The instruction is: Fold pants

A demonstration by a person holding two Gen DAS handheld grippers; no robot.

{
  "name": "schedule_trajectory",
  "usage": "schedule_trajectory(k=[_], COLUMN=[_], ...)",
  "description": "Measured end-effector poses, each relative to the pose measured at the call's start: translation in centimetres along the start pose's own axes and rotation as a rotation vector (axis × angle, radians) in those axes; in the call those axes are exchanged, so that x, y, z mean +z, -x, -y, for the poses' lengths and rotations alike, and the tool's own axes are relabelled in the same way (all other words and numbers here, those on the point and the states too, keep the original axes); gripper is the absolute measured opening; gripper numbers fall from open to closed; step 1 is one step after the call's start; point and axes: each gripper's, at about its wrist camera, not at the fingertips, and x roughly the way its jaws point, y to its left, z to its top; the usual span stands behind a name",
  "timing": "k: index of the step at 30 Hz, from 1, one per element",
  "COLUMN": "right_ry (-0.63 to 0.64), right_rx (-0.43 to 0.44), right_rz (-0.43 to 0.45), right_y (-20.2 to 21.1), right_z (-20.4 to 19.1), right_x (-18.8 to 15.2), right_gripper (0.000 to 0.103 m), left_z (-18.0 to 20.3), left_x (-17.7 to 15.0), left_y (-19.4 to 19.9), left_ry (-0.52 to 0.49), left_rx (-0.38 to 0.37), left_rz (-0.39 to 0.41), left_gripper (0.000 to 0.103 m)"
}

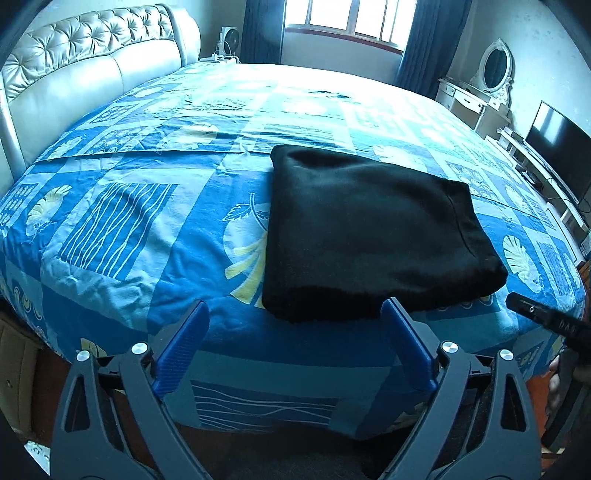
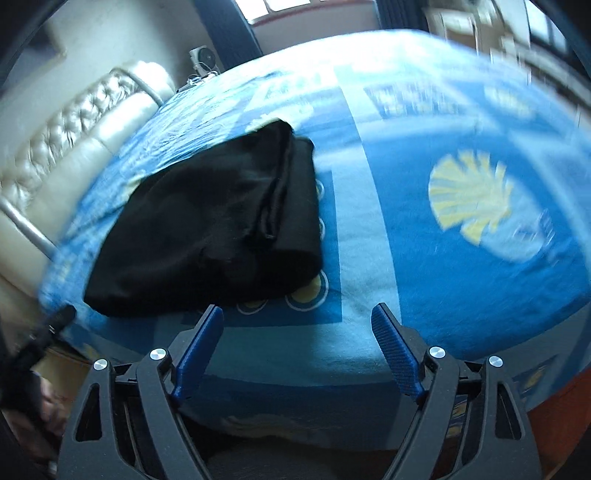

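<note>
The black pants [image 1: 369, 229] lie folded into a compact rectangle on the blue patterned bed [image 1: 129, 221], near its front edge. My left gripper [image 1: 295, 314] is open and empty, just short of the pants' near edge, above the bed's edge. In the right wrist view the folded pants [image 2: 214, 229] lie to the left, with layered edges showing on their right side. My right gripper [image 2: 297, 317] is open and empty, just in front of the pants' right corner. The right gripper's tip [image 1: 532, 310] shows at the right of the left wrist view.
A padded headboard [image 1: 92, 66] stands at the left. A window with dark curtains [image 1: 351, 18] is at the back. A white dresser with mirror [image 1: 487, 85] and a TV [image 1: 557, 147] stand at the right. The right wrist view is motion-blurred.
</note>
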Motion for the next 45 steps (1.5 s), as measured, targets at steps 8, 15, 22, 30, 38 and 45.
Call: schedule_trajectory(k=[8, 15, 22, 30, 38, 45], right_ry=[0.114, 0.105, 0.069, 0.066, 0.059, 0.051], right_rx=[-0.053, -0.055, -0.048, -0.057, -0.058, -0.057], right_rz=[0.073, 0.067, 0.055, 0.049, 0.044, 0.037], right_y=[1.1, 1.2, 1.0, 0.7, 0.6, 0.4], right_z=[-2.7, -3.2, -2.7, -2.7, -2.7, -2.5], right_x=[-0.7, -1.4, -1.4, -1.5, -1.6, -1.6], right_gripper=[0.084, 0.084, 0.084, 0.084, 0.084, 0.085], left_z=[1.0, 1.3, 1.1, 1.1, 1.6, 2.0], left_x=[-0.4, -0.4, -0.3, -0.3, -0.3, -0.3], left_y=[0.0, 0.3, 0.2, 0.2, 0.2, 0.4], left_ry=[0.005, -0.010, 0.005, 0.002, -0.032, -0.060], left_rx=[-0.004, 0.007, 0.017, 0.029, 0.038, 0.042], left_rz=[-0.001, 0.014, 0.013, 0.022, 0.023, 0.032], left_gripper=[0.094, 0.094, 0.096, 0.096, 0.096, 0.096])
